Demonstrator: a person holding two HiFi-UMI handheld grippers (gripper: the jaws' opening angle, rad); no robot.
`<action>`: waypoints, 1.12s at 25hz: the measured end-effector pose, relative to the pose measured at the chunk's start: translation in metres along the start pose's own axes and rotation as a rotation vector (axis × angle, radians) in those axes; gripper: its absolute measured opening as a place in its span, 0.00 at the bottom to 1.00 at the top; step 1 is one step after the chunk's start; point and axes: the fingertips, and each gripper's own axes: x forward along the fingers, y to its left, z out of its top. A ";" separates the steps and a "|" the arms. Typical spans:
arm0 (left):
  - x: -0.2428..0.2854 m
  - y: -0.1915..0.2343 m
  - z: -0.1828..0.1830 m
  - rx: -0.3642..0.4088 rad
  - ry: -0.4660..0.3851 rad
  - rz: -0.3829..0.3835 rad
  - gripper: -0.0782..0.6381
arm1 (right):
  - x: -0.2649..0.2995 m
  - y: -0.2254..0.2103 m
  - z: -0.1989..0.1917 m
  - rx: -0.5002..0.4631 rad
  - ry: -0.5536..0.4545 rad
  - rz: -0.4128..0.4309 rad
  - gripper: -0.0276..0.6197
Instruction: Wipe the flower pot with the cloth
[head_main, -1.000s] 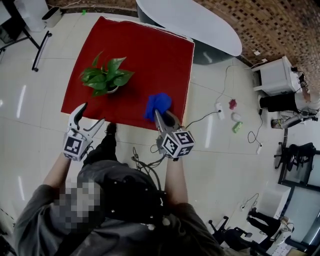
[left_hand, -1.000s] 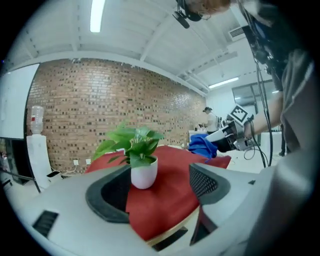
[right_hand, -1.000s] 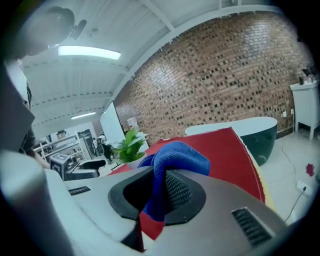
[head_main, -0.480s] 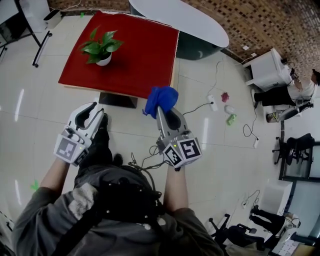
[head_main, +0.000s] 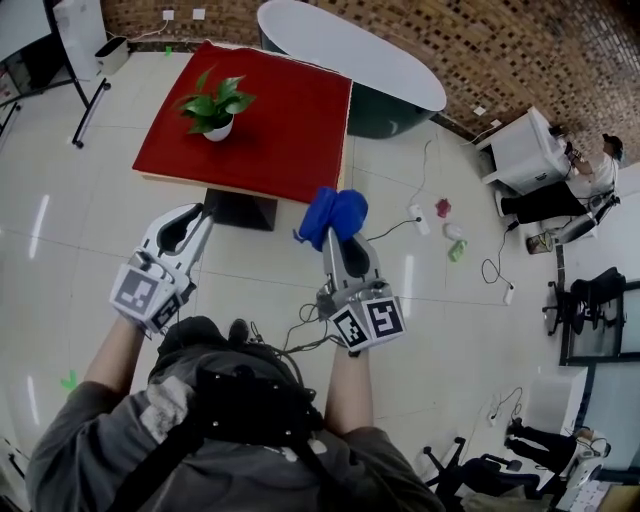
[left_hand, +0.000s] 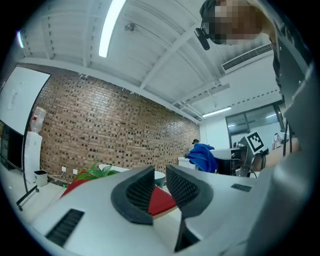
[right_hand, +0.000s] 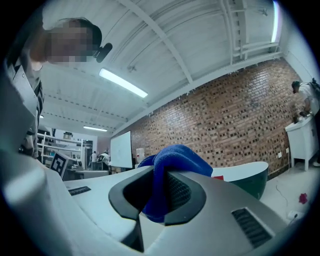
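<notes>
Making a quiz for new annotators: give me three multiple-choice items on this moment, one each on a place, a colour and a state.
1. Where does the flower pot stand? A the floor; B the red table; C the white oval table.
2. What colour is the cloth? A blue; B yellow; C white.
3. What is the right gripper doing? A open, empty; B shut on the cloth; C shut on the pot.
Key: B, the pot sits on the red top; A, it shows blue in every view; B, the jaws pinch its folds.
</notes>
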 end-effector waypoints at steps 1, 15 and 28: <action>-0.011 0.001 0.003 -0.004 -0.002 -0.006 0.20 | -0.004 0.011 0.003 -0.005 -0.009 -0.011 0.14; -0.130 0.009 0.039 0.000 0.013 -0.057 0.13 | -0.029 0.171 -0.008 -0.121 0.062 0.001 0.14; -0.188 0.018 0.039 0.077 0.039 0.007 0.13 | -0.052 0.220 -0.012 -0.151 0.072 -0.067 0.14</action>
